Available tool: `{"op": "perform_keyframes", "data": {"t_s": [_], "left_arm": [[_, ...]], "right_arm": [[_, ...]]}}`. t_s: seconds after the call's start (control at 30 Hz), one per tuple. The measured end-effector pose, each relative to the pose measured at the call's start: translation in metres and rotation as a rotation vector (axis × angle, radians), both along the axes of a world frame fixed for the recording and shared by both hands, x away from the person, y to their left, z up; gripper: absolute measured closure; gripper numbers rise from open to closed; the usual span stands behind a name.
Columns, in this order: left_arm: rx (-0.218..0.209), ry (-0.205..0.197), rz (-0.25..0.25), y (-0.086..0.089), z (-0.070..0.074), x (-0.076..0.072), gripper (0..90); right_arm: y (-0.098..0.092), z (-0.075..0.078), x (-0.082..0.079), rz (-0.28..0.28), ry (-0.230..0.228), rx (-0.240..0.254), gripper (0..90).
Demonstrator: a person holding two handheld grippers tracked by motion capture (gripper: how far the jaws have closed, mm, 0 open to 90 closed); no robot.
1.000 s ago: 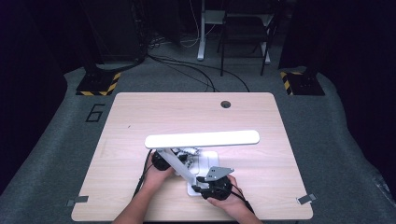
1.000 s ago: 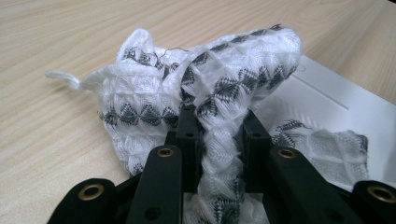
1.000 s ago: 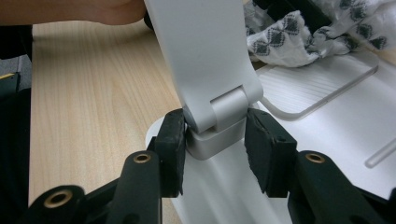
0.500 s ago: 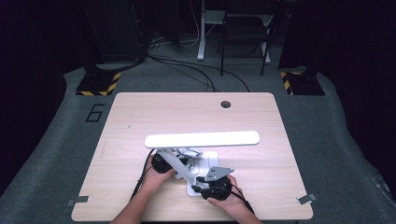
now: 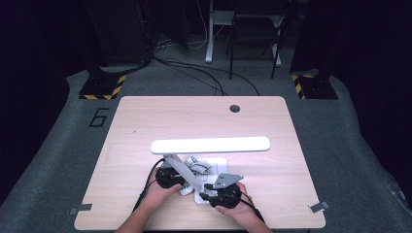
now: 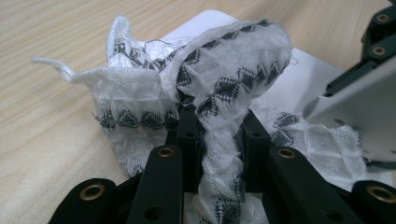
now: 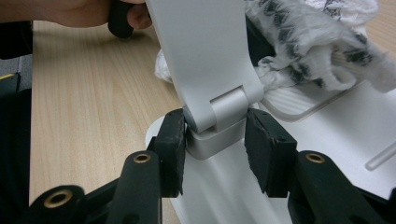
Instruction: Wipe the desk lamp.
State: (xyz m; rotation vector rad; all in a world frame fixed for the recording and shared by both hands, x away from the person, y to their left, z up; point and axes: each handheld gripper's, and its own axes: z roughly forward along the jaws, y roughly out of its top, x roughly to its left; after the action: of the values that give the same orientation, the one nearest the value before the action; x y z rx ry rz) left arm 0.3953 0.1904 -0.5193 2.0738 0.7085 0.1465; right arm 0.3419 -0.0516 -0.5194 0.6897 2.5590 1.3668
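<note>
My right claw (image 7: 215, 140) pinches the desk lamp (image 5: 210, 144) at its bottom hinge so it stays put, while my left claw (image 6: 219, 135) squeezes the patterned cloth (image 6: 224, 79) on the lamp's base for wiping.

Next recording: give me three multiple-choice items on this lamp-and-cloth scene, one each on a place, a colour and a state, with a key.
1. Where does the right gripper grip the lamp?
A. at its head
B. at the hinge on its base
C. at its cable

2. What colours is the cloth?
A. white with black pattern
B. plain blue
C. red

3. The left gripper is:
A. wide open
B. shut on the cloth
C. resting empty

Key: B, jaws flank the hinge; A, black triangles on white weave; B, cloth pinched between its jaws.
</note>
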Motion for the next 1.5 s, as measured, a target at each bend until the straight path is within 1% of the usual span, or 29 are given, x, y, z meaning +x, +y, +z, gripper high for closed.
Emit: {"op": "perform_keyframes", "data": {"t_s": [0.07, 0.1, 0.17, 0.23, 0.33, 0.37, 0.4, 0.43, 0.5, 0.53, 0.57, 0.67, 0.9, 0.93, 0.97, 1.0, 1.17, 1.2, 1.4, 1.43, 1.5], "left_arm": [[-0.012, 0.008, 0.0, -0.001, 0.0, -0.003, 74.5], [-0.005, 0.001, -0.008, 0.0, 0.0, -0.005, 74.5], [-0.008, -0.005, -0.01, 0.0, 0.0, -0.009, 74.4], [0.002, -0.012, -0.017, 0.002, 0.0, -0.011, 74.1], [0.006, -0.027, -0.009, 0.002, 0.001, -0.014, 74.0], [-0.003, -0.022, -0.004, 0.002, 0.001, -0.014, 74.0], [-0.003, -0.028, 0.004, 0.003, 0.001, -0.015, 74.0], [0.002, -0.025, 0.001, 0.004, 0.002, -0.015, 74.0], [0.001, -0.027, 0.01, 0.006, 0.003, -0.015, 73.9], [-0.005, -0.029, 0.024, 0.007, 0.004, -0.015, 73.8], [-0.005, -0.028, 0.023, 0.009, 0.005, -0.015, 73.8], [-0.005, -0.028, 0.043, 0.014, 0.008, -0.016, 73.7], [-0.007, -0.054, 0.091, 0.035, 0.021, -0.02, 72.9], [-0.007, -0.063, 0.097, 0.038, 0.022, -0.021, 72.9], [-0.017, -0.061, 0.108, 0.04, 0.023, -0.022, 72.8], [-0.011, -0.064, 0.11, 0.045, 0.025, -0.022, 72.8], [-0.026, -0.065, 0.138, 0.063, 0.026, -0.027, 72.8], [-0.023, -0.067, 0.144, 0.067, 0.027, -0.027, 72.8], [-0.029, -0.076, 0.203, 0.09, 0.03, -0.033, 72.6], [-0.018, -0.082, 0.212, 0.093, 0.031, -0.033, 72.6], [-0.036, -0.082, 0.241, 0.099, 0.032, -0.035, 72.5]], "right_arm": [[0.0, 0.0, 0.0, 0.0, 0.0, -0.001, 58.9], [0.0, 0.0, 0.0, -0.001, -0.001, 0.0, 58.9], [0.0, 0.0, 0.0, -0.001, 0.0, 0.001, 58.8], [0.0, 0.0, 0.0, 0.0, 0.0, 0.0, 58.8], [0.0, 0.0, -0.001, -0.003, -0.001, 0.001, 58.8], [0.0, 0.0, -0.001, -0.004, -0.002, -0.001, 58.8], [0.0, 0.0, -0.001, -0.004, -0.003, -0.002, 58.8], [0.0, 0.0, -0.001, -0.004, -0.003, -0.001, 58.8], [0.0, 0.0, 0.0, -0.003, -0.001, -0.002, 58.7], [0.0, 0.0, 0.0, -0.003, -0.002, -0.003, 58.7], [0.0, 0.0, 0.0, -0.003, -0.001, -0.003, 58.7], [0.0, 0.0, 0.0, -0.003, -0.002, -0.003, 58.7], [0.0, 0.0, -0.001, -0.007, -0.005, 0.003, 58.6], [0.0, 0.0, -0.001, -0.007, -0.009, 0.0, 58.6], [0.0, 0.0, -0.001, -0.008, -0.009, 0.0, 58.5], [0.0, 0.0, -0.001, -0.008, -0.007, 0.0, 58.5], [0.0, 0.0, -0.001, -0.008, -0.004, 0.001, 58.4], [0.001, 0.0, -0.001, -0.009, -0.004, 0.0, 58.3], [0.0, 0.0, -0.001, -0.01, -0.002, 0.005, 57.8], [0.0, 0.0, -0.001, -0.009, -0.004, 0.004, 57.5], [0.0, 0.0, -0.001, -0.005, 0.003, 0.009, 55.4]]}}
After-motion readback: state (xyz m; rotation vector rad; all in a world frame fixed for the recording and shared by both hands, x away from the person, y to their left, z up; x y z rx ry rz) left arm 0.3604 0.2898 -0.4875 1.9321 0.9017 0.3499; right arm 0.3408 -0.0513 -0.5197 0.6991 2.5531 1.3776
